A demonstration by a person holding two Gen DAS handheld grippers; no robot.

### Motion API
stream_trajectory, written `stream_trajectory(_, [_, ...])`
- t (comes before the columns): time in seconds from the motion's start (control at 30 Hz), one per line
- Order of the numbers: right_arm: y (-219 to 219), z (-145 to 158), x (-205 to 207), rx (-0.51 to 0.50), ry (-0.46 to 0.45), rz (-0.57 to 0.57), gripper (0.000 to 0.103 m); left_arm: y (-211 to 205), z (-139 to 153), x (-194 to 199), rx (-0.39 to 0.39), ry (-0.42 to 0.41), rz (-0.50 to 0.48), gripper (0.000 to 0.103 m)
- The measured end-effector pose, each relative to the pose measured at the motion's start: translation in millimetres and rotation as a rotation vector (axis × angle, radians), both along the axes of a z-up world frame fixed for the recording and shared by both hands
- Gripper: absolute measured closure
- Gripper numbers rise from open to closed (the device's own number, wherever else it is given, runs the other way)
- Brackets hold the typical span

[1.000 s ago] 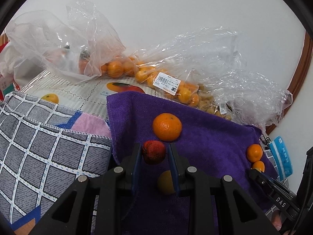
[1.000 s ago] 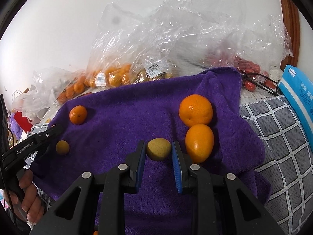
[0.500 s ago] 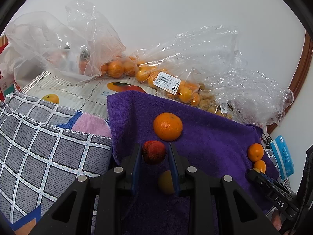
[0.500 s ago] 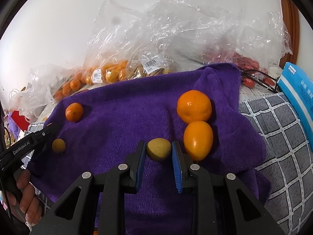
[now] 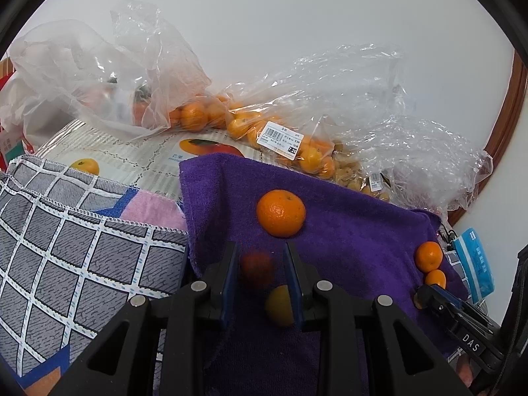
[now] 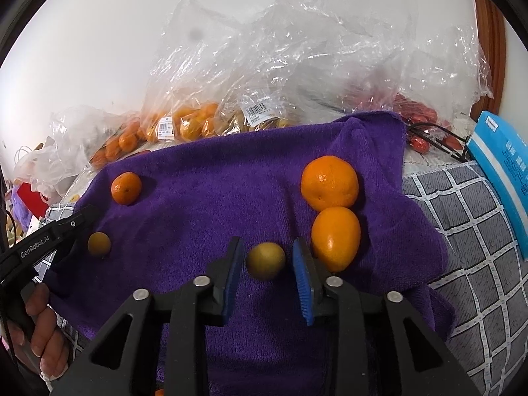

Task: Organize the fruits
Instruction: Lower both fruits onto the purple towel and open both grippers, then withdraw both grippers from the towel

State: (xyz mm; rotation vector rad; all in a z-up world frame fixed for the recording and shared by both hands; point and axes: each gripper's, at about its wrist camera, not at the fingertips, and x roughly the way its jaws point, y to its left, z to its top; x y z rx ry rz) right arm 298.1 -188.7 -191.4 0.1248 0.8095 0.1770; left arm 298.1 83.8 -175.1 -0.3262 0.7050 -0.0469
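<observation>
The left gripper [image 5: 260, 272] has its jaws parted, and a small red fruit [image 5: 256, 270] shows blurred in the gap, touching neither pad as far as the blur allows; released. Below and slightly right of it a small yellow fruit [image 5: 280, 305] lies on the purple towel [image 5: 356, 237], close to the right pad. Farther off on the towel sits a mandarin [image 5: 281, 212]. At the towel's right edge an orange [image 5: 428, 256] and a smaller orange fruit [image 5: 435, 278] touch each other, next to the tip of the right gripper.

In the right wrist view the right gripper [image 6: 268, 265] is also spread, with a yellow-green fruit [image 6: 265, 260] resting on the towel between the blue pads; a gap shows on each side, so nothing is grasped. Just right of the right pad the oval orange fruit [image 6: 336, 238] touches the round orange [image 6: 329, 182] beyond it.

Clear plastic bags [image 5: 270, 125] of small oranges lie at the far edge, against the white wall [image 5: 297, 16]. A grey checked cloth [image 5: 76, 237] covers the surface to the left of the towel, and a blue packet [image 6: 501, 171] lies at the far right.
</observation>
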Motion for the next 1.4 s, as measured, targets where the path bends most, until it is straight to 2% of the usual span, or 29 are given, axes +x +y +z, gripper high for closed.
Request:
stream_trajectory(0.03, [0, 2, -1, -0.005, -0.009, 0.0, 0.065, 0, 1, -1, 0.001, -0.006, 0.001, 0.07])
stream_trajectory(0.1, [1, 5, -4, -0.01, -0.033, 0.003, 0.056, 0, 4, -5, 0.002, -0.027, 0.002, 0.064])
stream_trajectory(0.23, [2, 14, -11, -0.025, -0.091, -0.009, 0.046, -3, 10, -11, 0.018, -0.064, 0.009, 0.062])
stream_trajectory(0.5, [-1, 25, -19, -0.006, -0.144, -0.024, 0.045, -10, 21, -23, 0.058, -0.135, 0.045, 0.06])
stream_trajectory(0.73, [4, 30, -24, -0.032, -0.18, -0.037, 0.045, -14, 30, -33, 0.084, -0.191, 0.083, 0.06])
stream_trajectory(0.83, [2, 35, -28, -0.008, -0.211, -0.045, 0.045, -16, 35, -39, 0.093, -0.221, 0.092, 0.06])
stream_trajectory(1.03, [8, 51, -32, 0.0, -0.186, 0.005, 0.043, -19, 44, -50, 0.036, -0.238, 0.055, 0.06])
stream_trajectory(1.13, [14, 65, -40, -0.026, -0.195, 0.015, 0.043, -24, 47, -60, 0.048, -0.264, 0.038, 0.06])
stream_trajectory(1.23, [13, 80, -58, -0.009, -0.192, -0.001, 0.043, -29, 50, -63, 0.043, -0.268, 0.021, 0.06])
stream_trajectory(1.4, [5, 86, -92, 0.004, -0.152, -0.029, 0.042, -32, 52, -67, 0.056, -0.276, 0.009, 0.058])
